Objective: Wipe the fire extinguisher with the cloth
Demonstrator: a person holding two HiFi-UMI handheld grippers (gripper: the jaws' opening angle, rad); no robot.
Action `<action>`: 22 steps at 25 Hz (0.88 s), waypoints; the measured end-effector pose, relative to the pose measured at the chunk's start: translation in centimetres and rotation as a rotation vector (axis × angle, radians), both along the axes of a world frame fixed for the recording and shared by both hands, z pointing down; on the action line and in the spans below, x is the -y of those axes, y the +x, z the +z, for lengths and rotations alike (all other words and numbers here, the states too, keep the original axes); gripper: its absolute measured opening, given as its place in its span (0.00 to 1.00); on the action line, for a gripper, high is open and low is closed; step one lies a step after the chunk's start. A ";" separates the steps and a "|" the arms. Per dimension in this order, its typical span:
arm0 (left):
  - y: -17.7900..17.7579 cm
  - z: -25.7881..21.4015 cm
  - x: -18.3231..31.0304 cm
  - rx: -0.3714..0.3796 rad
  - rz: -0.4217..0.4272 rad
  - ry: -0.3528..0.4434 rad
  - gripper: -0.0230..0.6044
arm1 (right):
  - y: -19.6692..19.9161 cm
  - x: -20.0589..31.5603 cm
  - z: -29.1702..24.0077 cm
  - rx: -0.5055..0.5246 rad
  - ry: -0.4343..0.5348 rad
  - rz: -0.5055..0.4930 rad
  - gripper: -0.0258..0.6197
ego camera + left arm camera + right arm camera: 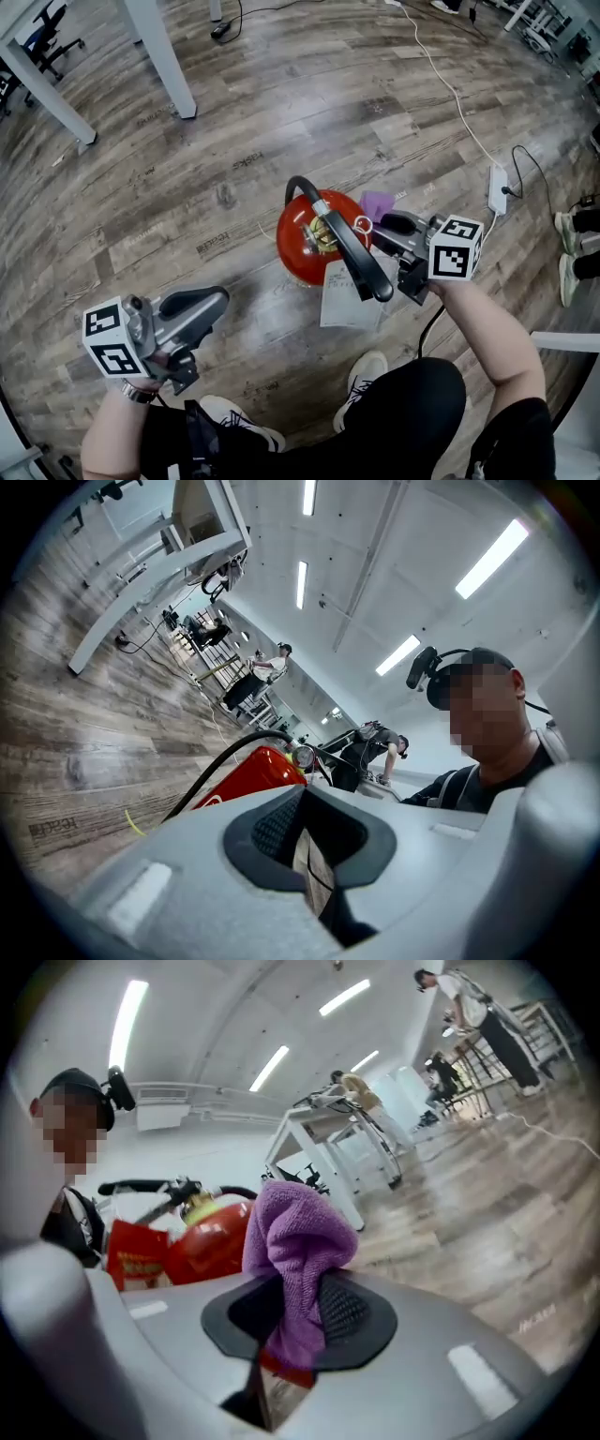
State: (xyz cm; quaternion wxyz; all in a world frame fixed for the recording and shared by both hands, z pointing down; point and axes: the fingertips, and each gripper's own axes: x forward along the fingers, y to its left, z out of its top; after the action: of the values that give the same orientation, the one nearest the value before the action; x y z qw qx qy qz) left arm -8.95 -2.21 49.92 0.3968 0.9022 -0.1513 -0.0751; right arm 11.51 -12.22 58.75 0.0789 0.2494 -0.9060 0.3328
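Right claw (pixel 298 1321) pinching purple cloth (pixel 298 1232) | fire extinguisher (pixel 298 246) just beside its tips | left claw (pixel 217 298) slightly spread

Contents: one red fire extinguisher (pixel 314 246); one purple cloth (pixel 378 203); two grippers, left gripper (pixel 211 302) and right gripper (pixel 398 225); one white power strip (pixel 497 187); one white sheet (pixel 347 305); four shoes, the wearer's pair (pixel 239 427) and a pair at the right edge (pixel 565 231). Background persons (pixel 274 663): perhaps three, too distant for a sure count.
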 end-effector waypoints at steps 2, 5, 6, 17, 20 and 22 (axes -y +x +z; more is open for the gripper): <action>0.1 -0.3 0.2 -0.009 -0.004 0.006 0.03 | -0.4 1.0 -3.8 -0.015 0.071 -0.053 0.18; 0.2 -0.4 0.4 -0.008 -0.009 0.008 0.03 | -1.2 1.4 -8.8 -0.020 0.150 -0.134 0.18; 0.2 -0.4 0.5 -0.009 -0.011 0.007 0.03 | -1.7 1.3 -10.3 -0.029 0.180 -0.168 0.18; 1.3 0.2 1.2 -0.005 -0.010 0.003 0.03 | -6.6 -7.9 -20.4 -0.441 0.542 -0.823 0.19; 1.2 0.6 2.6 -0.005 -0.003 0.001 0.03 | -5.0 -9.9 -19.2 -0.592 0.551 -0.959 0.19; 1.5 0.3 2.7 0.004 0.006 0.011 0.03 | -4.4 -10.3 -18.6 -0.680 0.555 -1.035 0.19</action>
State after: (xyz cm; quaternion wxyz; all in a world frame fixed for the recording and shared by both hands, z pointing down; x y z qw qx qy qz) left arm -7.50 -4.87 50.24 0.3919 0.9049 -0.1492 -0.0731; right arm 7.08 -1.95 40.17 0.4418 -0.1148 -0.8852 -0.0899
